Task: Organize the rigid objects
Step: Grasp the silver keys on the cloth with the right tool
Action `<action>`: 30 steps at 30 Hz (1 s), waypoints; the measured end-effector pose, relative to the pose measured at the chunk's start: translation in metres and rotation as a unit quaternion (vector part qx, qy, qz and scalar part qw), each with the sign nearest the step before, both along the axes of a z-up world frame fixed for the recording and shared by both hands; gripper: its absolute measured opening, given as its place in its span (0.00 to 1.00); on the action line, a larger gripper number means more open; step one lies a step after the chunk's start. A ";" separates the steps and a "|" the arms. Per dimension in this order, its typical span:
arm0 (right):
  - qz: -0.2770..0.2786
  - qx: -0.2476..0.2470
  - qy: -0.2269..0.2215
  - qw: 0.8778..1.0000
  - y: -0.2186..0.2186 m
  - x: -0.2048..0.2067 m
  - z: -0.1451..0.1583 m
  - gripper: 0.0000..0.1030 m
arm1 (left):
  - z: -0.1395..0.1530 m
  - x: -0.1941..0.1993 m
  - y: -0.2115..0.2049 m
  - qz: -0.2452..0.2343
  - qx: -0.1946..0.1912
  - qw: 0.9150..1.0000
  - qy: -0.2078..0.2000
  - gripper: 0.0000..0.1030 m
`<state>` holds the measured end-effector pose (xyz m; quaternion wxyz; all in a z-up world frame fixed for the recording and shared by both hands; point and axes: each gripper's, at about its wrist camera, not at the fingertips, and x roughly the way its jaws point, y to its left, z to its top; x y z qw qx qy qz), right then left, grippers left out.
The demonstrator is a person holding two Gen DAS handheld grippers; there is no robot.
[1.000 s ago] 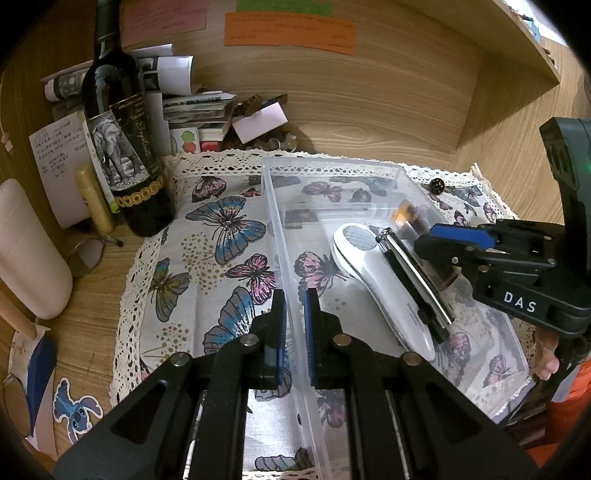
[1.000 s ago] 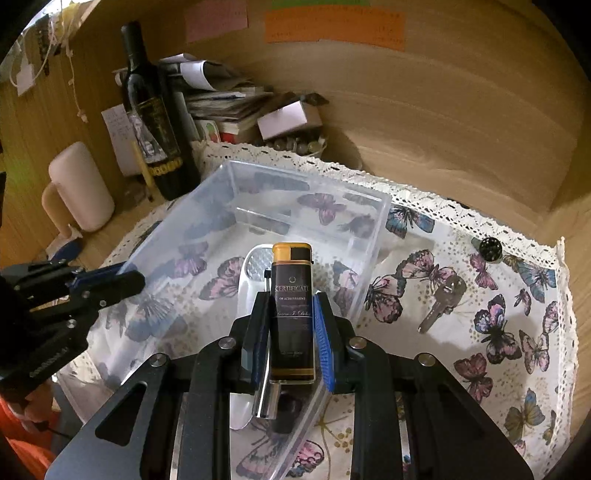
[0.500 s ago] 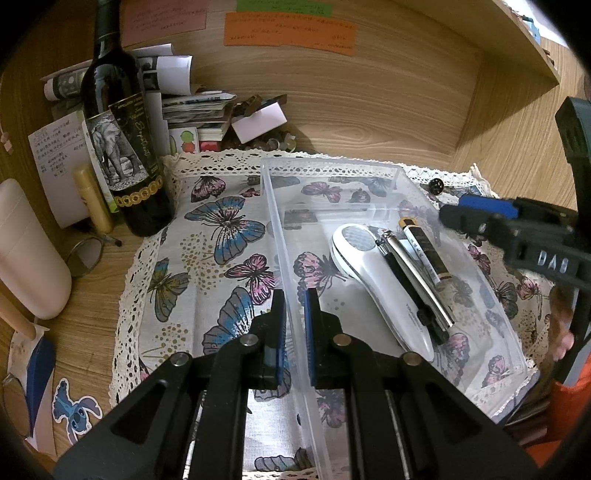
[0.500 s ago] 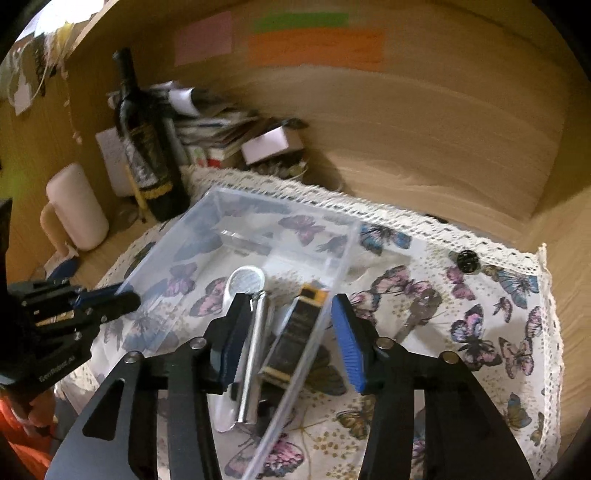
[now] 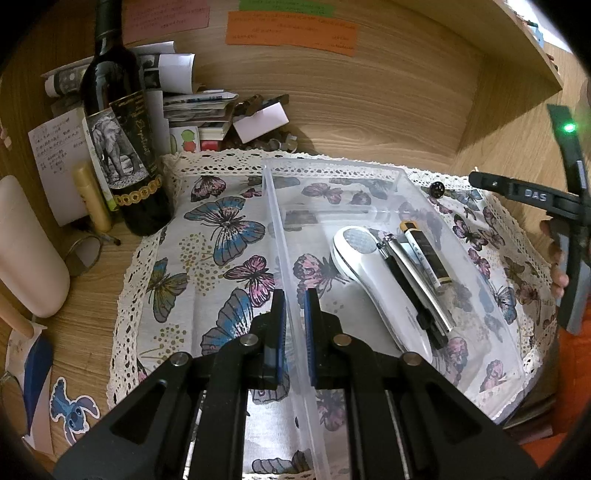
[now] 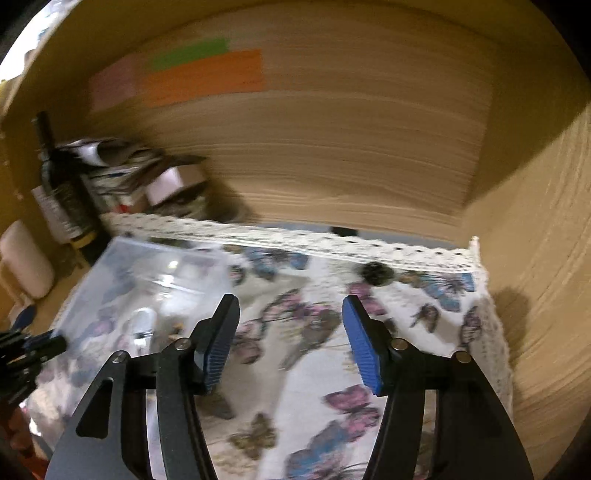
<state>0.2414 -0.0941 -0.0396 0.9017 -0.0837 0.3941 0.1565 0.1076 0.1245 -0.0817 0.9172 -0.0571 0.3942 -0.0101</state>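
The left gripper (image 5: 294, 325) pinches the near wall of the clear plastic bin (image 5: 275, 236). Inside, toward its right wall, lies the black lighter (image 5: 424, 254) with an orange-yellow cap, beside a silver-black tool (image 5: 413, 284) and white handheld device (image 5: 369, 280). The right gripper (image 6: 290, 339), jaws just opening, is empty above the butterfly cloth (image 6: 314, 369).

A home desk nook: a lace-edged butterfly-print cloth (image 5: 221, 236) covers the wooden desktop, with a dark wine bottle (image 5: 122, 147), stacked papers (image 5: 199, 107) and coloured paper notes (image 5: 291, 33) behind it.
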 end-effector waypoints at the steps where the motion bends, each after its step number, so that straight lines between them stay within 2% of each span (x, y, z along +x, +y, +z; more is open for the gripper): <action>1: -0.007 -0.004 0.006 1.000 -0.005 0.007 -0.004 0.54 | 0.000 0.000 0.001 0.001 -0.001 1.000 0.000 0.09; 6: -0.016 -0.016 0.048 0.999 -0.009 0.035 -0.031 0.54 | 0.001 0.002 0.003 0.003 -0.002 1.000 0.000 0.09; 13: -0.014 -0.026 0.126 0.992 0.001 0.056 -0.087 0.54 | 0.001 0.002 0.004 0.002 0.000 1.000 0.000 0.09; 15: -0.014 -0.030 0.136 0.990 0.003 0.058 -0.096 0.54 | 0.001 0.002 0.005 0.001 0.001 1.000 0.000 0.09; 18: -0.012 -0.039 0.121 0.992 0.006 0.056 -0.098 0.53 | 0.000 0.002 0.005 0.001 0.000 1.000 0.000 0.09; 20: -0.012 -0.040 0.117 0.992 0.007 0.056 -0.098 0.45 | 0.000 0.002 0.005 0.001 0.001 1.000 -0.001 0.09; 21: -0.007 -0.039 0.116 0.992 0.007 0.054 -0.097 0.36 | 0.000 0.002 0.005 0.001 0.001 1.000 -0.001 0.09; 22: -0.005 -0.040 0.117 0.992 0.008 0.054 -0.097 0.23 | 0.000 0.002 0.005 0.001 0.001 1.000 -0.001 0.09; 24: -0.001 -0.035 0.121 0.992 0.008 0.051 -0.094 0.16 | 0.000 0.002 0.005 0.001 0.001 1.000 -0.001 0.09; 26: 0.000 -0.032 0.120 0.992 0.006 0.047 -0.091 0.14 | 0.000 0.002 0.005 0.001 0.001 1.000 -0.001 0.09; 27: 0.000 -0.033 0.118 0.992 0.005 0.043 -0.089 0.10 | 0.000 0.002 0.005 0.001 0.001 1.000 -0.001 0.09; 30: 0.001 -0.033 0.112 0.993 -0.004 0.027 -0.080 0.08 | 0.000 0.002 0.005 0.001 0.001 1.000 -0.001 0.09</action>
